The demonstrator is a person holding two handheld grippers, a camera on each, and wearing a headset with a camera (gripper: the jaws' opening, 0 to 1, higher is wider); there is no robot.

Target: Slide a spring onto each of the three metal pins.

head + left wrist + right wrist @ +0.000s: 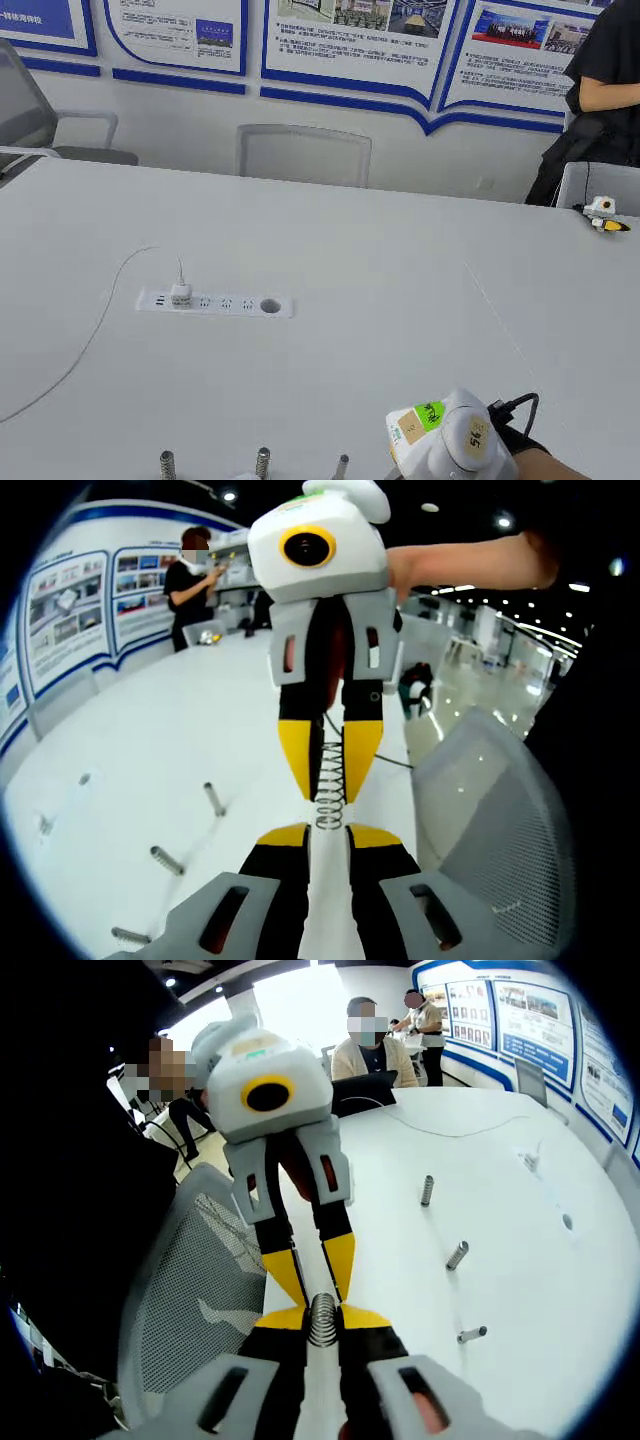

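At 6 o'clock on table point(300, 380), found 9 o'clock pin point(167, 466) and centre pin point(262, 462) sprung, 3 o'clock pin point(341, 466) bare, last spring point(330, 780) pinched between left gripper point(330, 832) and right gripper point(322, 1322).

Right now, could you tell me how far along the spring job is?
Done: in the head view, two pins already wear springs, the left pin and the middle pin. In hand: a third spring looks pinched between the left hand-held gripper and the right hand-held gripper. Left: slide it onto the bare pin.
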